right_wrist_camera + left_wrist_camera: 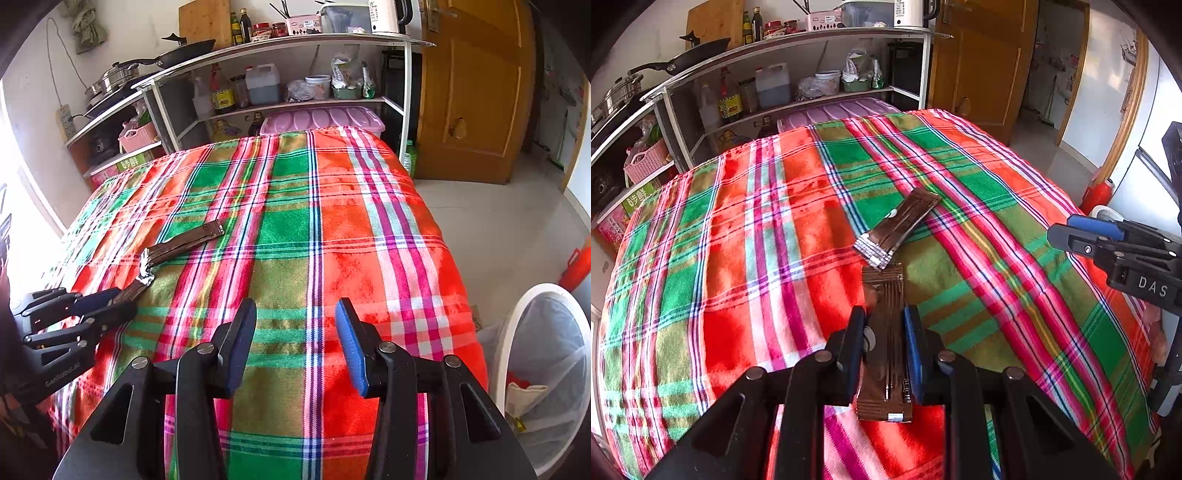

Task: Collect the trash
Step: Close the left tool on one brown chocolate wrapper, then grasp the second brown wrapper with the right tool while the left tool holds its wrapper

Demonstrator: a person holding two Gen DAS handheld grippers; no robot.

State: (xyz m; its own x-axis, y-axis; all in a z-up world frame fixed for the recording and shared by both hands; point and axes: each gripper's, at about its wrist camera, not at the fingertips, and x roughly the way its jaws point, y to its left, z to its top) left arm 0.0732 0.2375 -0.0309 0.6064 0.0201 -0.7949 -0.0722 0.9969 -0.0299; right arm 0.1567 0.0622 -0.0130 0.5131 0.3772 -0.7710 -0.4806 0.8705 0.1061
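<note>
A kitchen corner with white shelving [280, 103] stands behind the worktop, which is covered by a bright plaid cloth [317, 229]. Your left hand-held gripper [884, 328] has its jaws pressed onto a brown wrapper [884, 354], which runs lengthwise between the pads and pokes out beyond the tips. A second brown wrapper [899, 227] lies flat on the cloth just past the first one. Your right hand-held gripper [295, 339] hovers over bare cloth with jaws apart, gripping nothing. A white bin [502, 354] stands beside the worktop's right edge.

Left gripper [884, 347] clamped shut; right gripper [295, 343] parted, empty.
</note>
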